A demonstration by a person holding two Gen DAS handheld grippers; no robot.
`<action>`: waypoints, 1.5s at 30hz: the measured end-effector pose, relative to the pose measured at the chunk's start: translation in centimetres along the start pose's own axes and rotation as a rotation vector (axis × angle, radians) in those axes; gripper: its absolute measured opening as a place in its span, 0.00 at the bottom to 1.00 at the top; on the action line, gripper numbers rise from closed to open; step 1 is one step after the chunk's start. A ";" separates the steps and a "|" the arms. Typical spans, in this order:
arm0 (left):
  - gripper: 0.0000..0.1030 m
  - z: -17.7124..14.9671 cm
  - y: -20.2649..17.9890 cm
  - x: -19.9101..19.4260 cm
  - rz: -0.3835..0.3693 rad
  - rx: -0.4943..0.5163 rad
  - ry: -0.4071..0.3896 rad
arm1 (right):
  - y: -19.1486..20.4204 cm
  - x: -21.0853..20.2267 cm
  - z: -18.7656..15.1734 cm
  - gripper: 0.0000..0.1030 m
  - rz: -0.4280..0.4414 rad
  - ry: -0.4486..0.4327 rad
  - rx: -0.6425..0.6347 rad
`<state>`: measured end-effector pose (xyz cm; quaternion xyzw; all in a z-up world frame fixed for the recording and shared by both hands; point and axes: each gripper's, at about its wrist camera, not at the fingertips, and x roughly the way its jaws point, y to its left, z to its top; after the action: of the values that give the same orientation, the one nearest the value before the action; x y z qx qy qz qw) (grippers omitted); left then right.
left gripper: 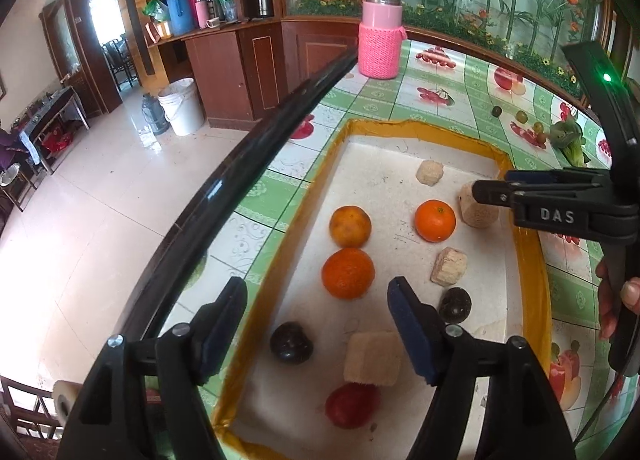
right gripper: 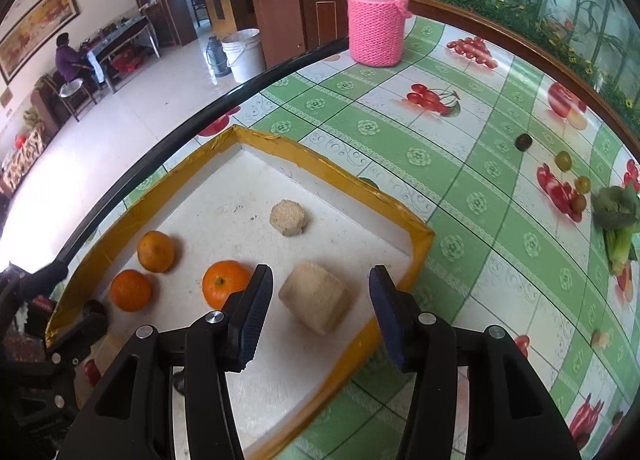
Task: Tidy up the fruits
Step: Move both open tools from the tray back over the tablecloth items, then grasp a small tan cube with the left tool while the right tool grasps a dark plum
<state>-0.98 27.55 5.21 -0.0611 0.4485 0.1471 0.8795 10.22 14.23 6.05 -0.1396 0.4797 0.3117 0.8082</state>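
Left wrist view: our left gripper (left gripper: 316,324) hangs with jaws apart, empty, over the near tray end.
Near: a red fruit (left gripper: 352,406), a beige block (left gripper: 372,358) and two dark fruits (left gripper: 291,342) crowd the white floor.
Middle: we see three dimpled oranges (left gripper: 348,273); bare floor between them.
Right gripper (right gripper: 316,306): jaws apart, straddling a rough beige block (right gripper: 316,303).
Edges: the tray's yellow rim (right gripper: 320,162) hems everything in.
Far: small round fruits (right gripper: 563,160), a knitted pink jar (right gripper: 376,20).

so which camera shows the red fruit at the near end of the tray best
The left wrist view: the round red fruit lies whole on the white tray floor, just below a beige block. In the right wrist view only a red sliver peeks out behind the left gripper's black frame.
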 end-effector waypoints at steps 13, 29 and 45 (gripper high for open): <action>0.79 -0.8 -0.3 -1.6 0.013 -0.002 0.001 | -1.6 -4.2 -5.1 0.55 0.020 -0.051 0.102; 0.80 0.0 -14.1 -3.4 -0.147 0.237 -0.012 | -18.1 -14.3 -18.8 0.56 -0.306 -0.200 0.549; 0.80 0.7 -26.2 -2.1 -0.257 0.468 0.009 | -28.2 -18.1 -31.5 0.60 -0.495 -0.164 0.952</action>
<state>6.60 2.46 6.71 0.0870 0.4628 -0.0738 0.8791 0.27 -30.60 3.78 0.1578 0.4560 -0.1300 0.8661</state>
